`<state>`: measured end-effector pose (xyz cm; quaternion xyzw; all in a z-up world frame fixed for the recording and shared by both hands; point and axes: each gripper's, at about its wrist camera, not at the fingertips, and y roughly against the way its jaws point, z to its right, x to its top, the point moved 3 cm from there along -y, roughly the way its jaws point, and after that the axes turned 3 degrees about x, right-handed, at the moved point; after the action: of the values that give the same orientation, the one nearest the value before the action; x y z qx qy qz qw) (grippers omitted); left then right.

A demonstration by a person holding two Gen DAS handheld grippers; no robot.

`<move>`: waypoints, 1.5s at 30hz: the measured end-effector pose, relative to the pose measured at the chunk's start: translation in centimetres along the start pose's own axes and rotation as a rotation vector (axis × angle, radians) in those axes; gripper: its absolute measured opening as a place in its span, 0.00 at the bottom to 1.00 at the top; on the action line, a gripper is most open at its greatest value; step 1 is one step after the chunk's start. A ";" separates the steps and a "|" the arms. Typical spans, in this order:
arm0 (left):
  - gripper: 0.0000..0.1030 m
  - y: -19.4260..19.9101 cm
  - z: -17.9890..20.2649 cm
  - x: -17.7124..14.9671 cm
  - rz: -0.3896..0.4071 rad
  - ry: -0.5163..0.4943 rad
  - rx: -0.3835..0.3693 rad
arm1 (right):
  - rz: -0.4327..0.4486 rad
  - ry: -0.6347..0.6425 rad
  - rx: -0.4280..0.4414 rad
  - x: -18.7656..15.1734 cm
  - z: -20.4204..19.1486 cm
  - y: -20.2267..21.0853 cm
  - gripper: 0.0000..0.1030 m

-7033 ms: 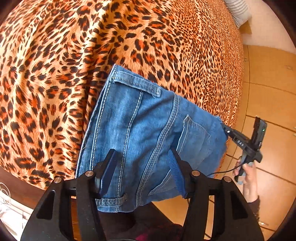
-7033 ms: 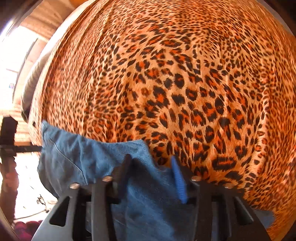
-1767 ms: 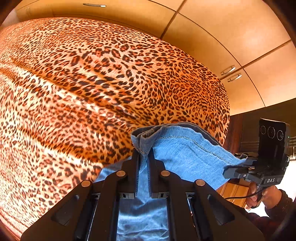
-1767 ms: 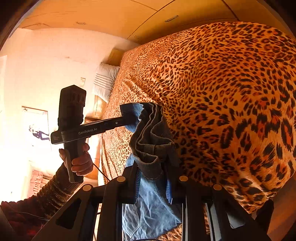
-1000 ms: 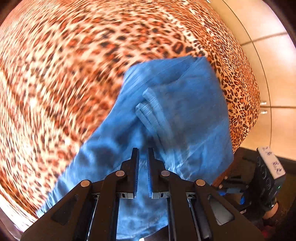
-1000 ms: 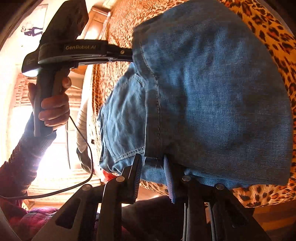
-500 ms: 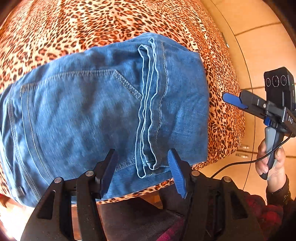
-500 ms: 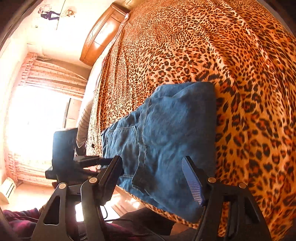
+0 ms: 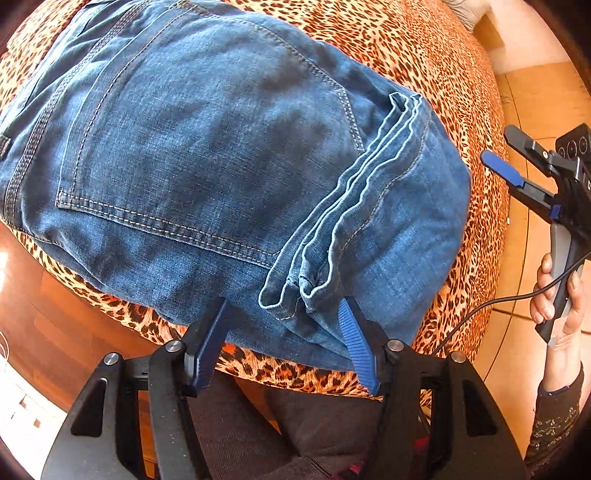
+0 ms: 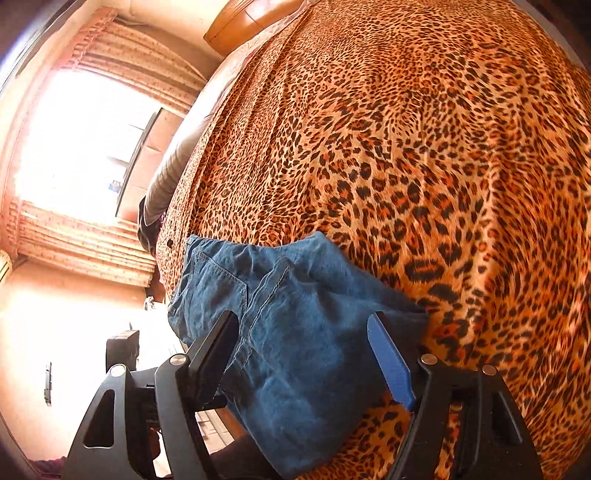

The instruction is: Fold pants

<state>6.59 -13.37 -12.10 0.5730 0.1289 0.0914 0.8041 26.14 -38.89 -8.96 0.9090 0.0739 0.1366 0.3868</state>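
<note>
- Two tools, and both of yours are spread wide with nothing between the fingers: your left tool (image 9: 284, 343) hangs just off the near edge of the pants (image 9: 221, 147), and your right tool (image 10: 306, 358) hovers over the same bundle from its own side.
- Your pants lie folded into a compact blue bundle at the near edge of the bed (image 9: 461, 74), on the leopard-print cover (image 10: 406, 129), with the bottom edge drooping a little over the side.
- From your left wrist, the stacked leg hems (image 9: 354, 214) run diagonally across the top of the bundle, ending in a rumpled bunch just ahead of the right-hand blue pad (image 9: 356, 350).
- Denim reads mid-blue and faintly streaked, with pale double stitching outlining a back pocket (image 9: 207, 147) that takes up much of the top face.
- Hems show as several thin rolled ridges, wavy and layered one on another.
- Bed cover is orange, cream and black spots, smooth with soft creases.
- Your left wrist view alone gives you the right tool from outside: your right hand (image 9: 557, 295) grips its handle off the bed's edge, above a tan floor (image 9: 532, 96), a thin black cable trailing from it.
- Your right wrist view alone opens up the room: a bright window (image 10: 81, 140) with patterned curtains (image 10: 81, 240), and a wooden headboard (image 10: 251, 18) at the far end of the bed.
- In that view the pants (image 10: 295, 325) look small against the wide spread of cover beyond them.
</note>
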 end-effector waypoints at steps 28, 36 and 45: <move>0.15 1.5 -2.9 -3.2 0.091 0.354 -0.140 | -0.277 0.448 -0.139 1.6 -7.1 -12.1 0.30; 0.29 3.8 0.5 -3.1 0.156 0.220 -0.165 | -0.170 0.426 -0.034 -0.1 -6.5 -4.3 0.38; 0.30 -1.5 0.3 -1.1 0.019 0.261 -0.149 | -0.224 0.400 -0.218 -2.7 -1.8 -8.1 0.27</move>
<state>5.67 -14.44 -13.35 0.4961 0.2197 0.1819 0.8200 22.77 -32.70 -14.11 0.8031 0.2340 0.2771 0.4727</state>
